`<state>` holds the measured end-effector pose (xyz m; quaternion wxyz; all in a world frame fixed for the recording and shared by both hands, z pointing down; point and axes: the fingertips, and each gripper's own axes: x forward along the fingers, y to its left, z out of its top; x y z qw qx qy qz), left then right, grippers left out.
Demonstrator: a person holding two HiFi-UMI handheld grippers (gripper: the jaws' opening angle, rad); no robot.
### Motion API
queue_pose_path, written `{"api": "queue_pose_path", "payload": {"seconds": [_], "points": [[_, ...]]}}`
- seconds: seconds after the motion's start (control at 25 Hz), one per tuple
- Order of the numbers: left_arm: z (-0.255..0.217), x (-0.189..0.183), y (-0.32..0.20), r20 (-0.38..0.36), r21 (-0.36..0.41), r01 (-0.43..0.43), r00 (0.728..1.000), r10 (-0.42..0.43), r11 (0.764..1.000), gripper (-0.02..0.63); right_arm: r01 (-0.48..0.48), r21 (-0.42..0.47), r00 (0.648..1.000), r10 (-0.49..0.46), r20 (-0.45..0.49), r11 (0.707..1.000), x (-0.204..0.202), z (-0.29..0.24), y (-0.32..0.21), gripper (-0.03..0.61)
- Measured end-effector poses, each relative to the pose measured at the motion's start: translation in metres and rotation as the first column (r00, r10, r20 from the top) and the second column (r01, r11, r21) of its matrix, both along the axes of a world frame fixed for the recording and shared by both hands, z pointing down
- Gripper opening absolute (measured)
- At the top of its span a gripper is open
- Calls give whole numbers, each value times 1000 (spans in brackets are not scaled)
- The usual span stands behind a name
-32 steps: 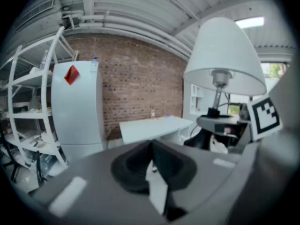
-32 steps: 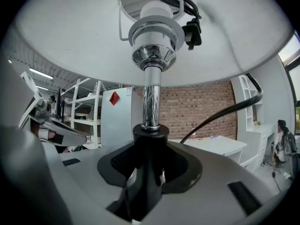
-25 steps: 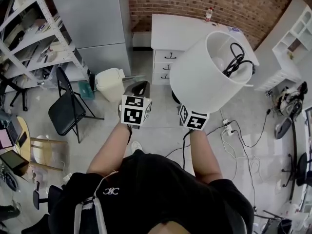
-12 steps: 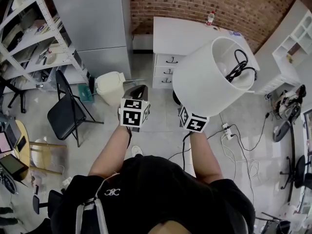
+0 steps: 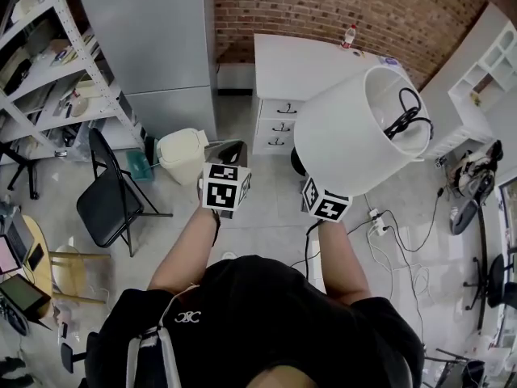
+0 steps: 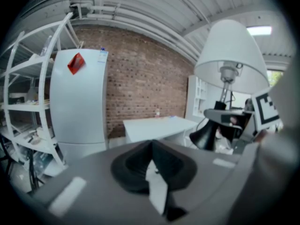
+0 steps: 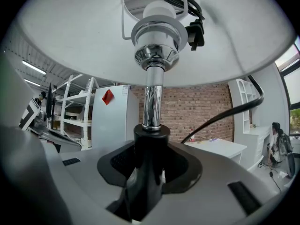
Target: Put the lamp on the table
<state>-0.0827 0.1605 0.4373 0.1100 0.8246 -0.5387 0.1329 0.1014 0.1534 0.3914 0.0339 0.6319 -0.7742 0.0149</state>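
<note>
The lamp (image 5: 355, 136) has a white shade, a chrome stem (image 7: 152, 95) and a black neck, with its black cord coiled inside the shade (image 5: 404, 120). My right gripper (image 7: 146, 172) is shut on the lamp's black neck, holding it up in front of me; the head view shows only its marker cube (image 5: 327, 204) under the shade. My left gripper (image 5: 225, 176) hangs beside it to the left, jaws shut (image 6: 151, 156) and empty. The white table (image 5: 311, 59) with drawers stands ahead by the brick wall, also seen in the left gripper view (image 6: 154, 125).
A small bottle (image 5: 349, 35) stands at the table's back edge. A tall grey cabinet (image 5: 153, 39), a white bin (image 5: 182, 152) and a black folding chair (image 5: 109, 192) are to the left. Cables and a power strip (image 5: 378, 215) lie on the floor to the right.
The lamp and both grippers have been carried a little forward toward the table; the shade sits slightly further right and higher in the head view. The grip is unchanged.
</note>
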Motion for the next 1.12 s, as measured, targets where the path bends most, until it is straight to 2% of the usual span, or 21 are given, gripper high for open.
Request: {"api": "queue_pose_path", "payload": {"seconds": [0.36,0.6,0.8,1.12], "points": [[14,-26,-29,-8,-28,-51,999,51,998,0,-74,5,997,74,19,997,-16,1,-13,130],[26,-23,-47,-14,-59,-76,997,76,995,-1,-100,-16,995,101,17,995,-14,11,-33,130],[31,-26,-81,7,-68,-66,998,67,996,-1,-87,-14,996,88,31,996,-14,15,-72,130],[18,-10,-172,27,-41,-16,999,17,999,-1,-35,6,999,35,39,999,1,8,-166,130]]}}
